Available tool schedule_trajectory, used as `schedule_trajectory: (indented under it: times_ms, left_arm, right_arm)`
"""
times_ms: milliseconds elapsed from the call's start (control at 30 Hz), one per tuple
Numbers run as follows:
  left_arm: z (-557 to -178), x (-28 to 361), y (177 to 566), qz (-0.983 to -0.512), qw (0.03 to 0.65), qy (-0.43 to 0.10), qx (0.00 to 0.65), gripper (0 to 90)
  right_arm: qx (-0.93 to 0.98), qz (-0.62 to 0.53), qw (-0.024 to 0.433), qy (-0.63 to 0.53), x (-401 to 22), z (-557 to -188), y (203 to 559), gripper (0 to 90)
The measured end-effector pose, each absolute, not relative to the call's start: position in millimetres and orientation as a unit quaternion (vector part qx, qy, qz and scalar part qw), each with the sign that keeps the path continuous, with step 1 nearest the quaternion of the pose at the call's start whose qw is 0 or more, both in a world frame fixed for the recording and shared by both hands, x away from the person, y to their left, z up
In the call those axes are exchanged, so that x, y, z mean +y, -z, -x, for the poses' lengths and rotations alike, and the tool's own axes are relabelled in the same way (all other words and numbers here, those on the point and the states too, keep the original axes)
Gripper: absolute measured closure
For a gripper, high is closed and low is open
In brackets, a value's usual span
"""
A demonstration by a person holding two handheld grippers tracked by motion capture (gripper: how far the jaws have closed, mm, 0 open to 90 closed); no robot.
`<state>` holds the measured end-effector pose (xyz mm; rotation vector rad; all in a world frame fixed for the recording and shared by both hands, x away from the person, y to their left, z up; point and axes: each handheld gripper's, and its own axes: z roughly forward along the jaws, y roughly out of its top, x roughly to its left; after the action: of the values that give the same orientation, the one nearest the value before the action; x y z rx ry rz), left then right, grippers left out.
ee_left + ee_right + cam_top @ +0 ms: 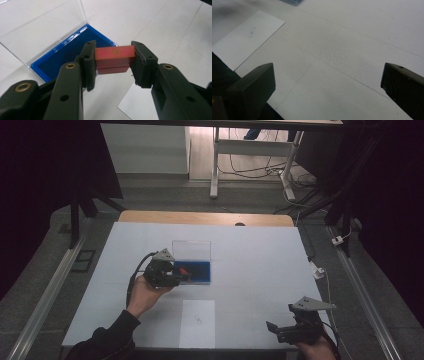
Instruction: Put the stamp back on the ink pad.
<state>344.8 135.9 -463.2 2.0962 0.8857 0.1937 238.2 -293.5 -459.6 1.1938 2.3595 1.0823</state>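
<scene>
**Red block held beside its open blue case**

A small red rectangular block (113, 58) with a faint gold mark on its upper face is clamped between the pads of the left gripper (113, 63), one pad pressed against each end so that the long faces are left free. A seam is seen along its front, so it may be two stacked pieces or a block with a stepped base; which cannot be told. It is carried clear of the table, just beside the near edge of a shallow case with a blue tray (58, 58) and a clear hinged lid (37, 27) that stands open behind the tray. In the high view the block (183, 269) appears at the left end of the tray (200, 270), at the tips of the left gripper (176, 274).

The lid is presumably left raised so that the dark blue lining can be reached from above, and the end-on grip is judged to suit lowering the block into, or lifting it from, that recess without the jaws fouling the rim. Which of the two is in hand cannot be read from this moment.

The right gripper (274, 329) is held low at the near right of the white-covered table (260, 260), well apart from the case, its jaws standing wide with nothing between them. A white sheet of paper (197, 322) bearing a small printed mark lies flat near the front edge, between the two hands.
</scene>
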Motion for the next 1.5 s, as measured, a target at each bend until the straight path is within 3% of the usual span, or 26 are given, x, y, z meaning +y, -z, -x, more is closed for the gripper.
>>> schedule_trajectory:
  times_ms: [833,1500]
  left_arm:
    - [-388,116,488,-0.838,0.386,-0.113,0.369,57.9]
    - [-395,108,510,-0.846,0.364,-0.136,0.366,57.9]
  right_arm:
    - [0.817,-0.415,0.140,-0.375,-294,-239,460,0.0]
    - [0.819,-0.411,0.141,-0.374,-293,-238,460,0.0]
